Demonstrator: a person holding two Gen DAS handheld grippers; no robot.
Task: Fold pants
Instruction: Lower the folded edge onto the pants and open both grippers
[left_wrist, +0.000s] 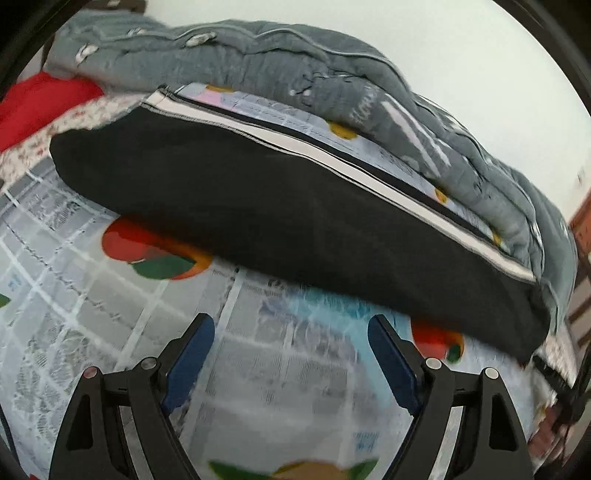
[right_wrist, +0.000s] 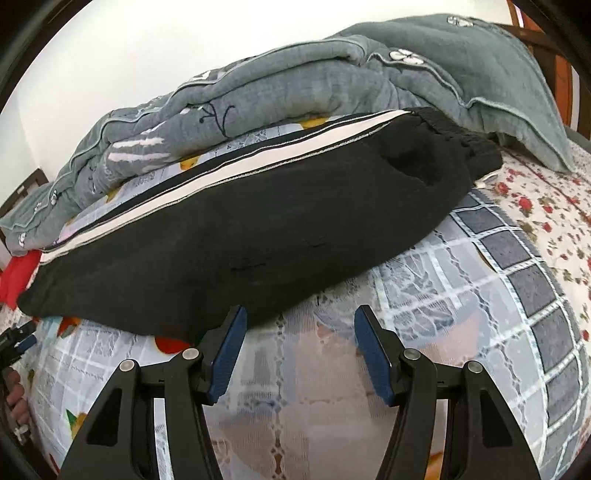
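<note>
Black pants with a white side stripe lie lengthwise across the bed, the legs laid one on the other. My left gripper hovers open over the bed cover just short of their near edge, nothing between its blue pads. In the right wrist view the pants end in the elastic waistband at the upper right. My right gripper is open and empty, its left fingertip close to the pants' near edge. The left gripper and a hand show at that view's left edge.
A bulky grey quilt is heaped along the far side, touching the pants. The bed cover has a fruit and grid print. A floral sheet, a red cloth and a wooden headboard lie beyond.
</note>
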